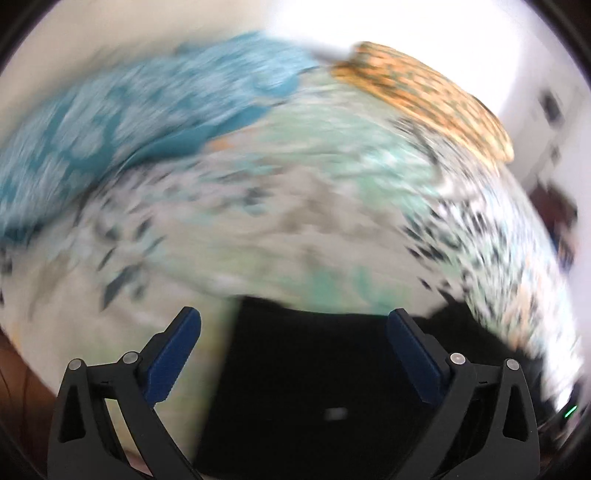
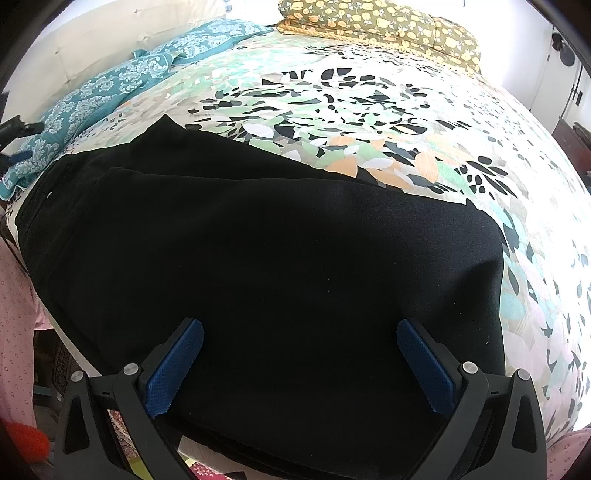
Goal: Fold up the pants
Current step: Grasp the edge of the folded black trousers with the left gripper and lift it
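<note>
Black pants (image 2: 258, 258) lie folded flat on the bed's near edge, waistband at the left. My right gripper (image 2: 300, 328) is open and empty, just above the pants' near part. In the blurred left wrist view the pants (image 1: 314, 369) fill the lower middle. My left gripper (image 1: 293, 317) is open and empty above their edge.
The bed has a leaf-patterned cover (image 2: 369, 122). Teal pillows (image 2: 110, 85) lie at the back left and a yellow-patterned pillow (image 2: 388, 26) at the back. Pink cloth (image 2: 14, 314) hangs at the left edge. The left wrist view is smeared by motion.
</note>
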`<action>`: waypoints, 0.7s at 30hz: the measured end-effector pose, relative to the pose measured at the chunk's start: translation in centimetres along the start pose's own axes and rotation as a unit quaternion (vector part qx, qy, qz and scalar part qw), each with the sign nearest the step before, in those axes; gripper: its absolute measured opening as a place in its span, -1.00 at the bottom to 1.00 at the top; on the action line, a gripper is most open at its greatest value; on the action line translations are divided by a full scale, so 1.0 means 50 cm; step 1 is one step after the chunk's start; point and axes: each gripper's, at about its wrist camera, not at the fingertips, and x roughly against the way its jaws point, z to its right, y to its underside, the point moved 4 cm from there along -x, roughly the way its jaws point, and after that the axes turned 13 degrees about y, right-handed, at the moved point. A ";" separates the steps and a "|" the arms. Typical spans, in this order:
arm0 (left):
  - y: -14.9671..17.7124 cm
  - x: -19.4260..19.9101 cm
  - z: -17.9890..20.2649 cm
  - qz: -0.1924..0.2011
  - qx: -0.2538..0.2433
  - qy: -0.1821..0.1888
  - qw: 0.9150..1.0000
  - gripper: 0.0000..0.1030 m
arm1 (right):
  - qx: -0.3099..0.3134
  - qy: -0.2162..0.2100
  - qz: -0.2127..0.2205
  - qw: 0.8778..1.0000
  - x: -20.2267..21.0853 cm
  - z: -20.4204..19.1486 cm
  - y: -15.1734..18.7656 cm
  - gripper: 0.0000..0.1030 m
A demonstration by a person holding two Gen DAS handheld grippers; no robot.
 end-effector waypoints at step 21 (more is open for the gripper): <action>0.117 -0.155 -0.068 -0.179 0.110 0.084 0.974 -0.02 | 0.016 -0.022 -0.027 0.999 0.010 0.004 -0.003 1.00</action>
